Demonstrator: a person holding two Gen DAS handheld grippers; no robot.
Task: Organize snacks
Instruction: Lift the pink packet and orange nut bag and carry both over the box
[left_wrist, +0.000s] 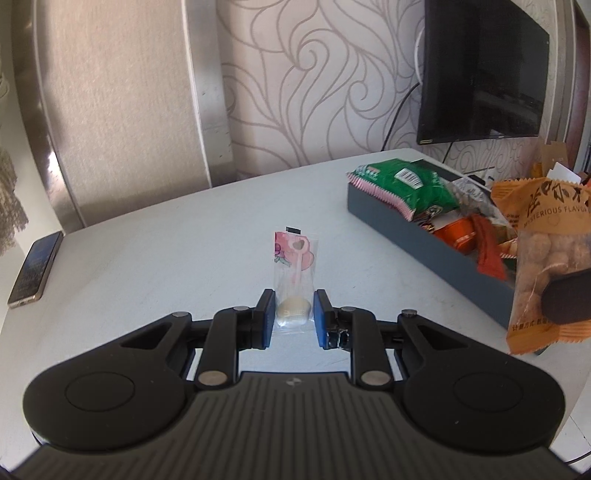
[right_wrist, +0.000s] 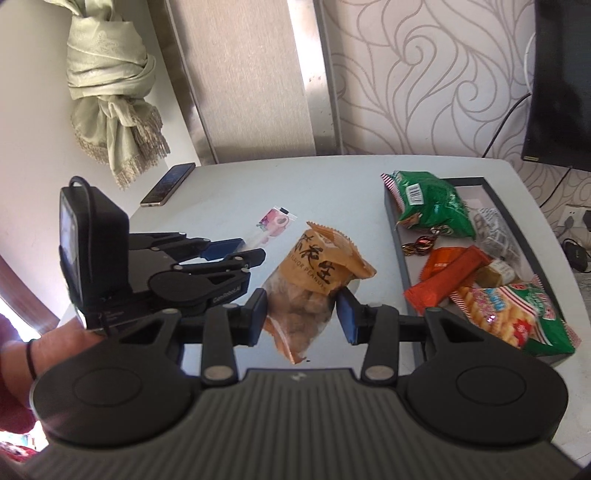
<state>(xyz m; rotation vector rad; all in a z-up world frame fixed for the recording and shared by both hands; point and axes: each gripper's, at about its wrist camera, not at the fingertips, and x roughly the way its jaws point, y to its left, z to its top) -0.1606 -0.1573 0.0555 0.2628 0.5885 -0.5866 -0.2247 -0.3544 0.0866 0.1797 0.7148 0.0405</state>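
Note:
My left gripper (left_wrist: 294, 312) sits low on the white table (left_wrist: 147, 266), its jaws on either side of the near end of a clear lollipop packet (left_wrist: 293, 273) with a pink heart card; a narrow gap shows on each side. It also shows in the right wrist view (right_wrist: 275, 220). My right gripper (right_wrist: 301, 314) is shut on an orange peanut bag (right_wrist: 314, 280) and holds it above the table, left of the grey tray (right_wrist: 397, 236). The bag shows at the right edge of the left wrist view (left_wrist: 546, 258).
The grey tray (left_wrist: 424, 243) holds green snack bags (right_wrist: 428, 203), orange bars (right_wrist: 447, 273), a cracker bag (right_wrist: 513, 314) and small wrapped sweets. A phone (left_wrist: 35, 269) lies at the table's left edge. A TV (left_wrist: 484, 70) hangs on the wall behind.

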